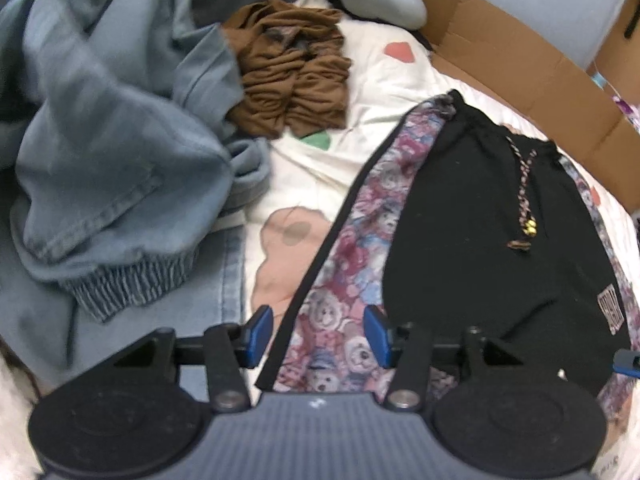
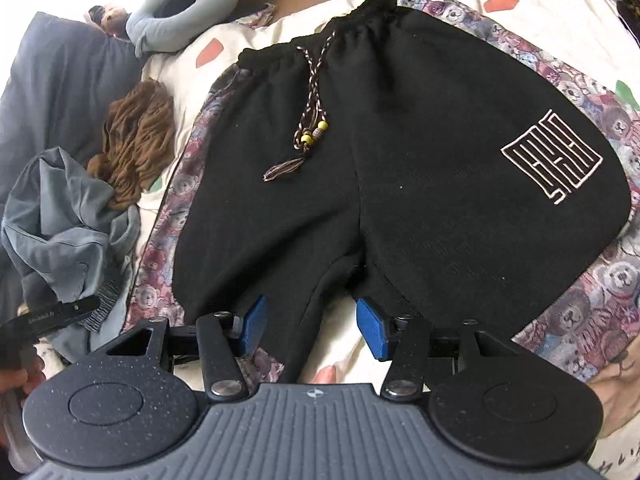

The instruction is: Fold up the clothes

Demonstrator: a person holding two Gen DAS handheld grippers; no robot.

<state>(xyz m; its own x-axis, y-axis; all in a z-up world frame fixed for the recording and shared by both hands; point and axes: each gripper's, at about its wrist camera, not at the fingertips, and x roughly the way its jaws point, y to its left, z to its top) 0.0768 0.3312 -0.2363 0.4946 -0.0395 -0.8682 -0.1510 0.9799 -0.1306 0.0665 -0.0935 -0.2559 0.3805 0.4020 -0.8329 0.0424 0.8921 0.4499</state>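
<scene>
Black shorts [image 2: 420, 152] with teddy-bear print side panels lie spread flat on a cream bedcover, waistband far, a braided drawstring [image 2: 308, 128] with yellow beads on the front and a white maze logo on one leg. My right gripper [image 2: 311, 326] is open, low over the hem of the left leg near the crotch. In the left wrist view the same shorts [image 1: 472, 220] lie to the right. My left gripper [image 1: 319, 334] is open above the bear-print side panel [image 1: 340, 300] at the hem, nothing between its fingers.
A crumpled blue denim garment [image 1: 104, 152] lies left of the shorts, a bunched brown garment [image 1: 292, 76] beyond it. A flattened cardboard box [image 1: 520, 60] borders the far side. A grey neck pillow [image 2: 180, 20] and a dark pillow [image 2: 60, 76] sit far left. A hand [image 2: 16, 376] shows at lower left.
</scene>
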